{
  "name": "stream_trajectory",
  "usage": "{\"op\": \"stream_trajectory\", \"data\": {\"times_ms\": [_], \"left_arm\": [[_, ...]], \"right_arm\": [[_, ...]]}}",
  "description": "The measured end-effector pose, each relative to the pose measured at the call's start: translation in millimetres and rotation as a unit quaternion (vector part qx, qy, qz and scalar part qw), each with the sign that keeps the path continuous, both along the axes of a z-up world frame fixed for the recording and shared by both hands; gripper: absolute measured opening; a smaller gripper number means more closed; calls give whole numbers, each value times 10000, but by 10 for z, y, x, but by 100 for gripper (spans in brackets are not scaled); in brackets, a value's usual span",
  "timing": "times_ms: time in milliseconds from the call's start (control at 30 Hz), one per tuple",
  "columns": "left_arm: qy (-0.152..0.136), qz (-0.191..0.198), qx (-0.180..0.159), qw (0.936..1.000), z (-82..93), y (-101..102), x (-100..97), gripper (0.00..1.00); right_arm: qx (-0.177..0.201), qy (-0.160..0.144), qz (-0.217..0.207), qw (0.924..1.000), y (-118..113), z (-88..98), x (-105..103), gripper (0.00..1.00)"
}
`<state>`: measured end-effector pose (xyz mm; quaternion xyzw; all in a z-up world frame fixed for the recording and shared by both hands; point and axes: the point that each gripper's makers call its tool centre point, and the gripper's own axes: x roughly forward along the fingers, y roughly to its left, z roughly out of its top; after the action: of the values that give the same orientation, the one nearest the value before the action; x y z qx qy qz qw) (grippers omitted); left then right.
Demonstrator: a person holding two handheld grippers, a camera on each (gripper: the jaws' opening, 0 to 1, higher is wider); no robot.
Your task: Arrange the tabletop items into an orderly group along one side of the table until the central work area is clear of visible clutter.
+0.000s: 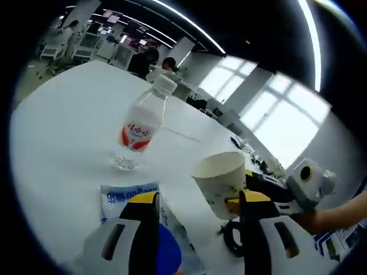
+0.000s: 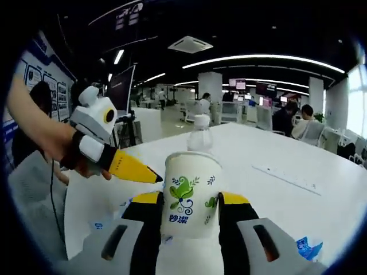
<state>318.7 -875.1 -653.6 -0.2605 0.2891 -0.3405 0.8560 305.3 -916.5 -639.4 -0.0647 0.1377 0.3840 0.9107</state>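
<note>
The right claw (image 2: 188,213) pinches the paper cup (image 2: 189,192) between both jaws at lower centre of the right gripper view. Judged best: keep the squeeze light so the wall does not buckle, and carry it upright to the tabletop (image 2: 321,200) edge. The left claw (image 1: 198,215) is spread; the water bottle (image 1: 140,127) stands beyond it, upper left.

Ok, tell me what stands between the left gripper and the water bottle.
The tissue pack lies flat on the table between the left gripper and the water bottle. It is low and should not block the approach. The paper cup, held in the right gripper, sits off to the side.
</note>
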Motion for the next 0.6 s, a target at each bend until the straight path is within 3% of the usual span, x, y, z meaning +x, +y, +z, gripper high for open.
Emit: {"op": "stream_trajectory", "data": {"times_ms": [67, 133, 300, 400, 500, 600], "left_arm": [[-33, -144, -18, 9999, 51, -54, -35, 52], [-76, -239, -77, 9997, 68, -78, -58, 53], [-160, -300, -511, 9981, 208, -176, -73, 53], [-256, -581, -352, 9974, 218, -273, -125, 52], [-524, -932, -39, 9943, 245, -374, -191, 48], [-655, -761, 72, 9949, 279, -335, -141, 44]], "right_arm": [[-81, -83, -165, 9998, -50, 11, 27, 35], [179, -54, -193, 9996, -51, 57, 15, 35], [-33, -145, 26, 9999, 40, 36, -86, 35], [44, -167, 25, 9998, 76, 75, -100, 35], [-19, -237, 108, 9997, 135, 99, -125, 36], [-31, -265, 75, 9996, 119, 115, -123, 36]]}}
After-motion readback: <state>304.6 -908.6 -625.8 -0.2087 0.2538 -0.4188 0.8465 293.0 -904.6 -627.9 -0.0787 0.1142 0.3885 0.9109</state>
